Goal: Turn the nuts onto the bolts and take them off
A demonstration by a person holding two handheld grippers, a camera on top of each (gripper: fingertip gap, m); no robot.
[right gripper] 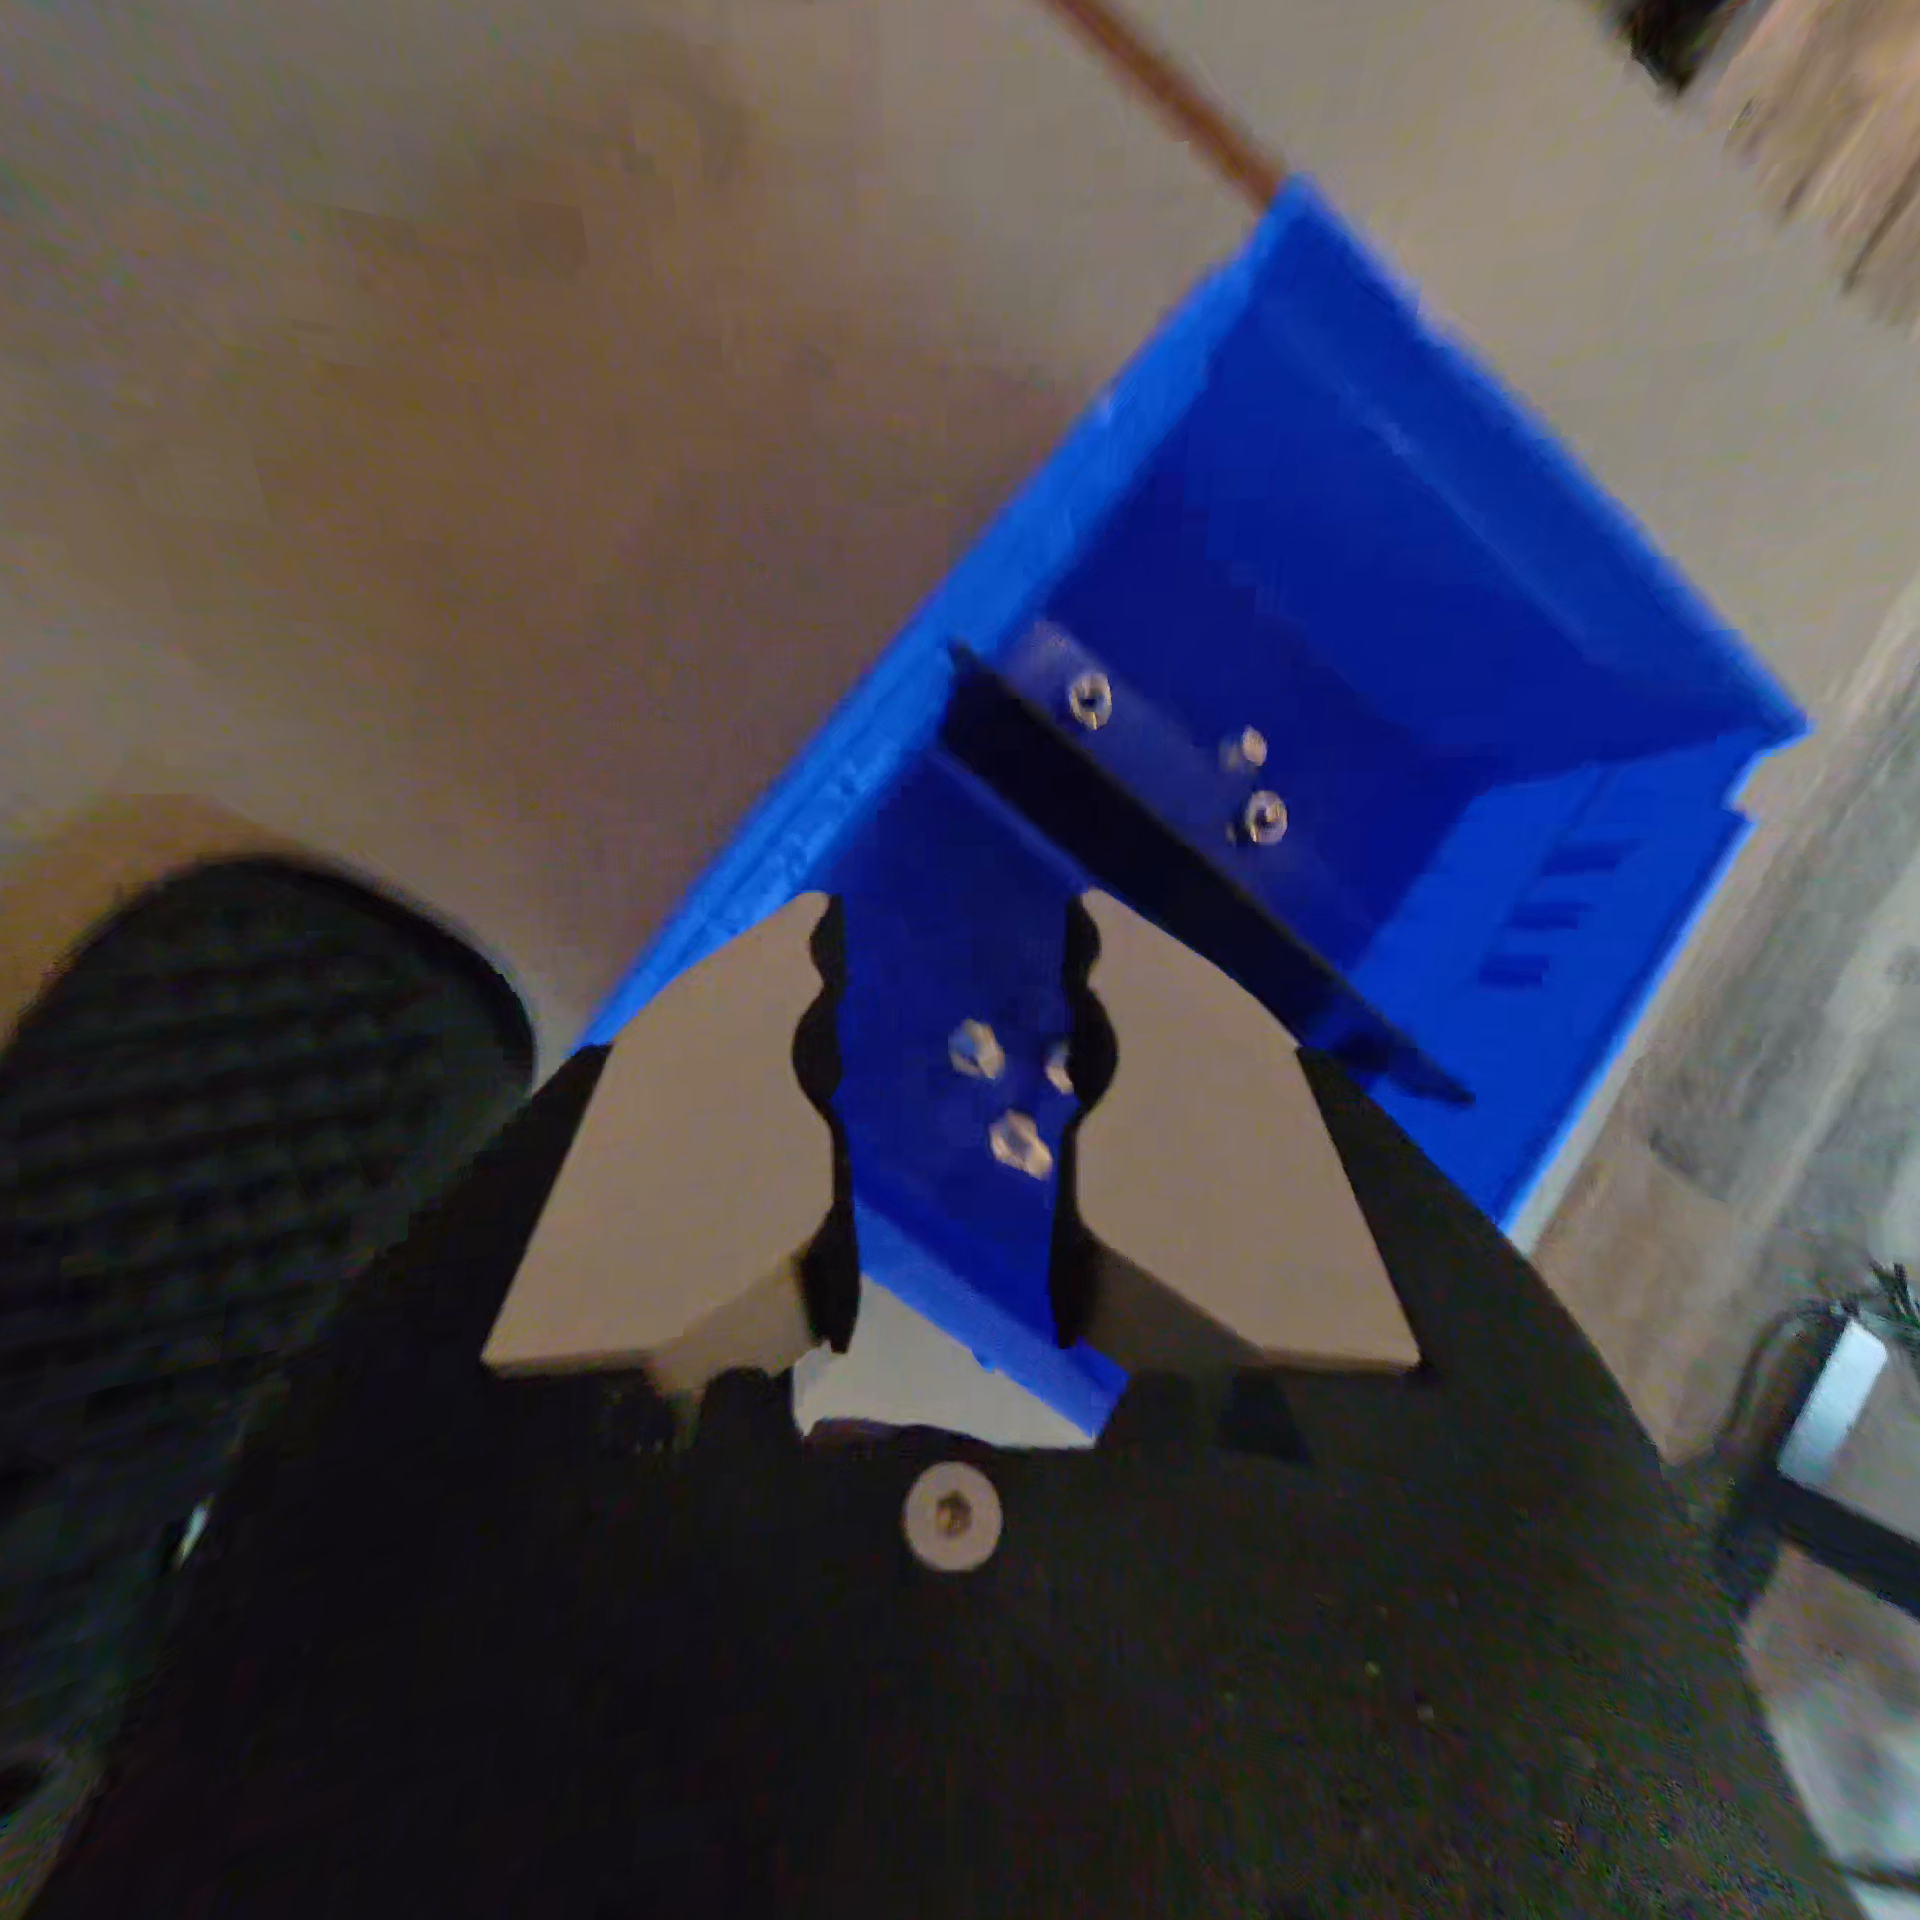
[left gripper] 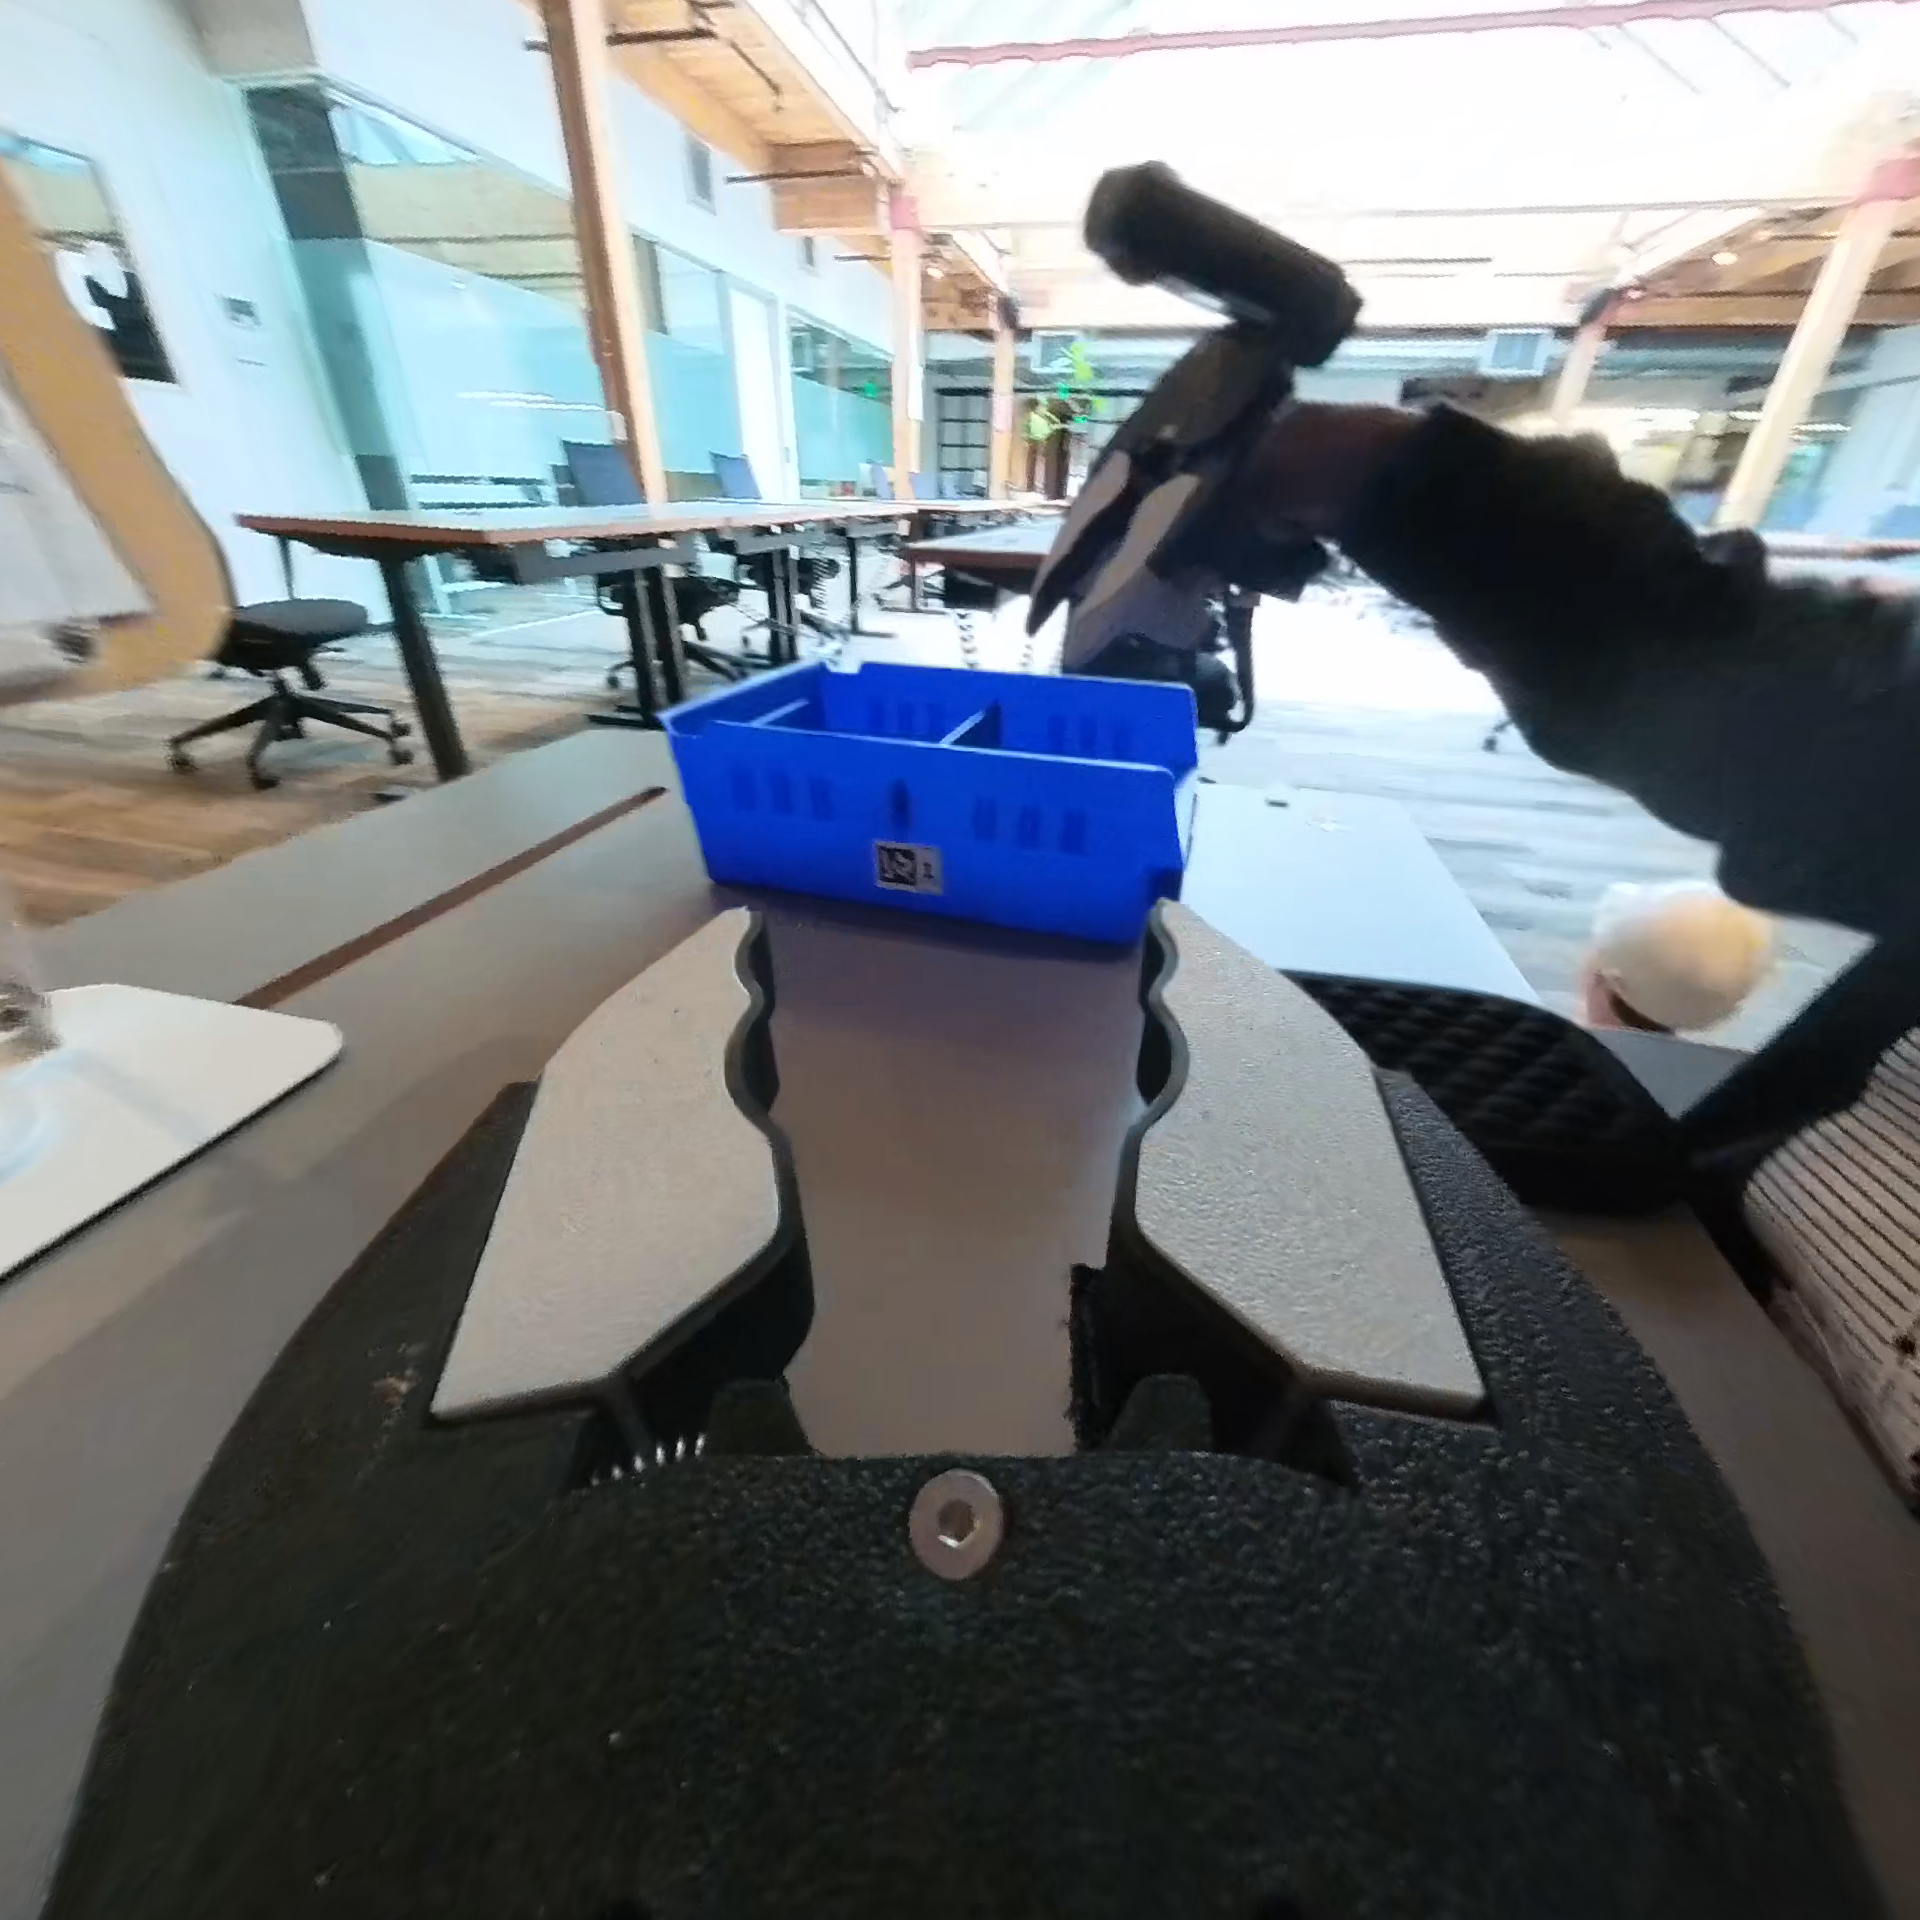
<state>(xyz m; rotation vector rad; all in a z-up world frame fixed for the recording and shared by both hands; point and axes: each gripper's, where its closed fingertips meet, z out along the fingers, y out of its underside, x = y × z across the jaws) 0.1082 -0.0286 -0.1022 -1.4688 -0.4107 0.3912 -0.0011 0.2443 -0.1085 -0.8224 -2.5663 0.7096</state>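
Note:
A blue divided bin (left gripper: 1039, 883) stands on the dark table just ahead of my left gripper (left gripper: 956, 930), which is open, empty and low over the table. My right gripper (left gripper: 1070, 613) hangs in the air above the bin's far right, pointing down. In the right wrist view the right gripper (right gripper: 954, 920) is open and empty above the bin (right gripper: 1351, 468). Three nuts (right gripper: 977, 1047) lie in the near compartment, between its fingers in the view. Three bolts (right gripper: 1262, 818) lie past the black divider (right gripper: 1143, 852).
A black mesh chair back (left gripper: 1496, 1081) stands at the table's right edge and also shows in the right wrist view (right gripper: 208, 1091). A white flat base (left gripper: 135, 1101) lies on the table at left. Desks and office chairs (left gripper: 281, 665) stand beyond. The grippers' ends are close to 30 centimetres from one another.

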